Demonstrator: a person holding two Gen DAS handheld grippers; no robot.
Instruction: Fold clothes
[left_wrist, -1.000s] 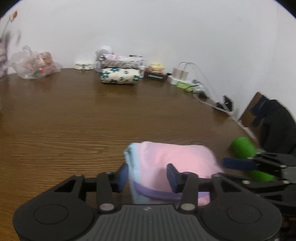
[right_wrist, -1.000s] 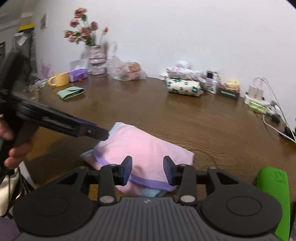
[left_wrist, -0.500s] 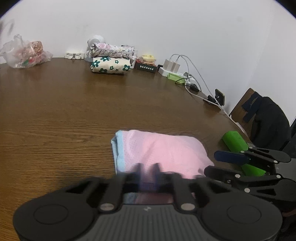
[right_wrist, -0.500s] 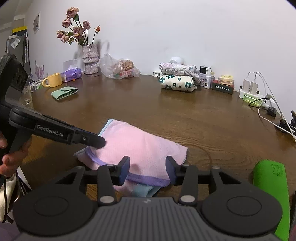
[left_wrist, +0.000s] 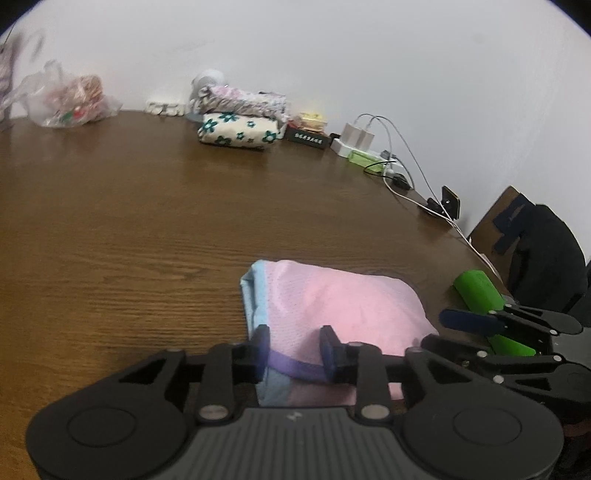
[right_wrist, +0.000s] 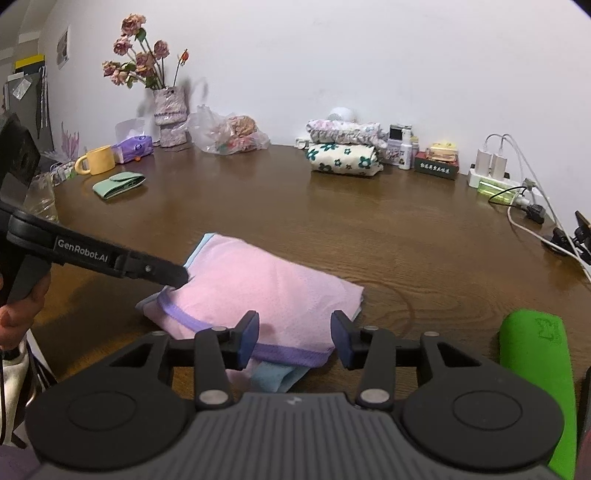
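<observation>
A folded pink garment (left_wrist: 332, 299) with a purple hem and a light blue layer lies on the brown wooden table (left_wrist: 129, 229). My left gripper (left_wrist: 293, 349) stands over its near left corner. Its jaws are opening, and the purple hem shows between the pads without being pressed. From the right wrist, the left gripper (right_wrist: 177, 275) has its tip at the left edge of the garment (right_wrist: 266, 284). My right gripper (right_wrist: 295, 339) is open over the near edge, hem between the fingers, not pinched. It also shows at the garment's right side (left_wrist: 439, 330).
A green roll (right_wrist: 532, 350) lies right of the garment. Stacked folded clothes (right_wrist: 343, 157), a vase of flowers (right_wrist: 170, 118), a plastic bag (right_wrist: 229, 133), a yellow mug (right_wrist: 96, 160) and a power strip with cables (right_wrist: 495, 181) line the far edge. A chair with dark clothing (left_wrist: 539, 251) stands at the right.
The left jaws went from wide apart to closed half a second ago and now stand apart again. The right jaws spread slightly. The garment and both hands kept their place.
</observation>
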